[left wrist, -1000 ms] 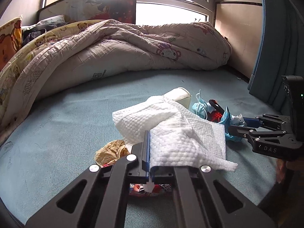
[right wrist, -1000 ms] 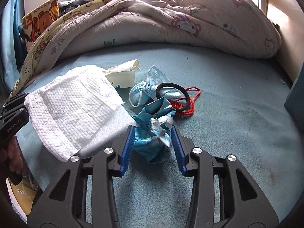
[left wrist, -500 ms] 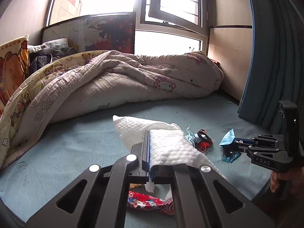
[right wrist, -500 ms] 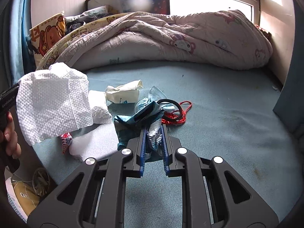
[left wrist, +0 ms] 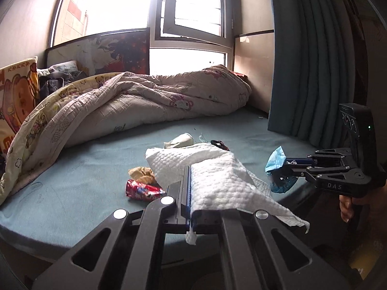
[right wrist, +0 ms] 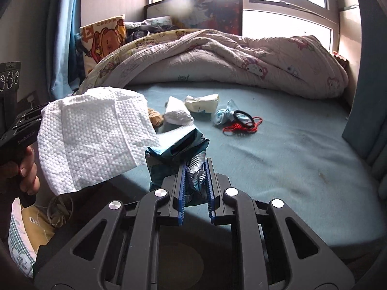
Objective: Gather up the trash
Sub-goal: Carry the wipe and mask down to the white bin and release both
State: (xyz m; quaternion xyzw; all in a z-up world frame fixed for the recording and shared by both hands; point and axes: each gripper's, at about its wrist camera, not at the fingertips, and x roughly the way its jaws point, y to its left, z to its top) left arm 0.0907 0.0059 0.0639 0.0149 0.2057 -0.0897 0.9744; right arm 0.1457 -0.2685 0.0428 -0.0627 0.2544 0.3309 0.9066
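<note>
My left gripper (left wrist: 189,169) is shut on a white textured paper towel (left wrist: 212,174) and holds it above the bed's near edge; the towel also shows in the right wrist view (right wrist: 94,137). My right gripper (right wrist: 195,166) is shut on a crumpled blue wrapper (right wrist: 179,152), lifted off the bed; the wrapper also shows in the left wrist view (left wrist: 275,162). On the blue sheet lie a red snack wrapper (left wrist: 142,191), a brown crumpled paper (left wrist: 141,172), a white tissue (right wrist: 177,114), a flattened cream cup (right wrist: 203,104), a blue face mask (right wrist: 223,116), a black hair tie (right wrist: 244,118) and red string (right wrist: 238,128).
A rumpled quilt (left wrist: 145,101) covers the far half of the bed (right wrist: 302,159). A cartoon pillow (right wrist: 104,38) stands at the back left. A blue curtain (left wrist: 309,72) hangs at the right. Below the bed edge sits a bag with rubbish (right wrist: 43,220).
Both grippers have pulled back and up from the bed towards its near edge, carrying the paper towel and the blue wrapper. The right gripper closed on the wrapper a second ago.
</note>
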